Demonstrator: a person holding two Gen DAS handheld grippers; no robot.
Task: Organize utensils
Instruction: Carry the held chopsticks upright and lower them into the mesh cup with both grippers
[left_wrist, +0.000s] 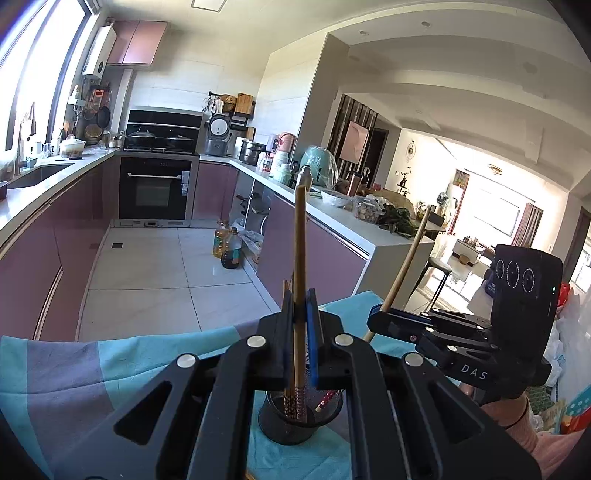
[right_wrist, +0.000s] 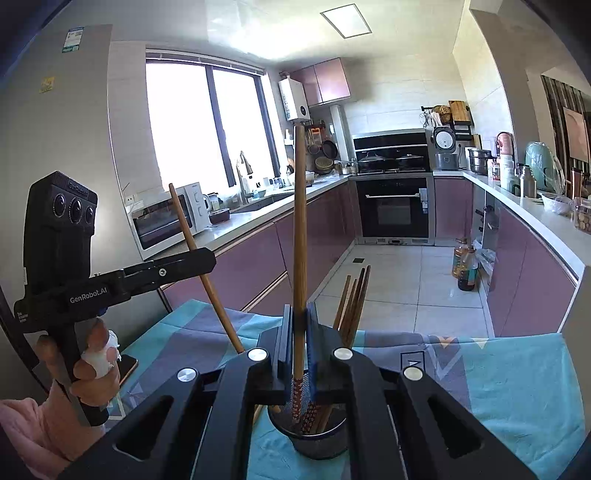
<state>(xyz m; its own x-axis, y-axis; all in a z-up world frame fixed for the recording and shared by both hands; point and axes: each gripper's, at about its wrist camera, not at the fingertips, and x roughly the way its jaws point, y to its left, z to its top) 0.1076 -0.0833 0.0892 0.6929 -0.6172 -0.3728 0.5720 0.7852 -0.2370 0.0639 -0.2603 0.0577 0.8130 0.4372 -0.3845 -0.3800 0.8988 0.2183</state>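
left hand-held gripper (left_wrist: 300, 325) clamped on 1 chopstick (left_wrist: 300, 240) | right hand-held gripper (right_wrist: 300, 332) likewise on 1 chopstick (right_wrist: 300, 221) | both sticks upright, patterned ends over the mesh holder (right_wrist: 308, 437) just below our jaws | we judge them light, stiff, slick: pinch low | open room above; mind the holder rim and the sticks already inside

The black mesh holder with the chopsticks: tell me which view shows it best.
The right wrist view: the black mesh holder shows its rim, with loose chopsticks rising from it. The left wrist view shows the holder too, mostly masked by the left hand-held gripper.
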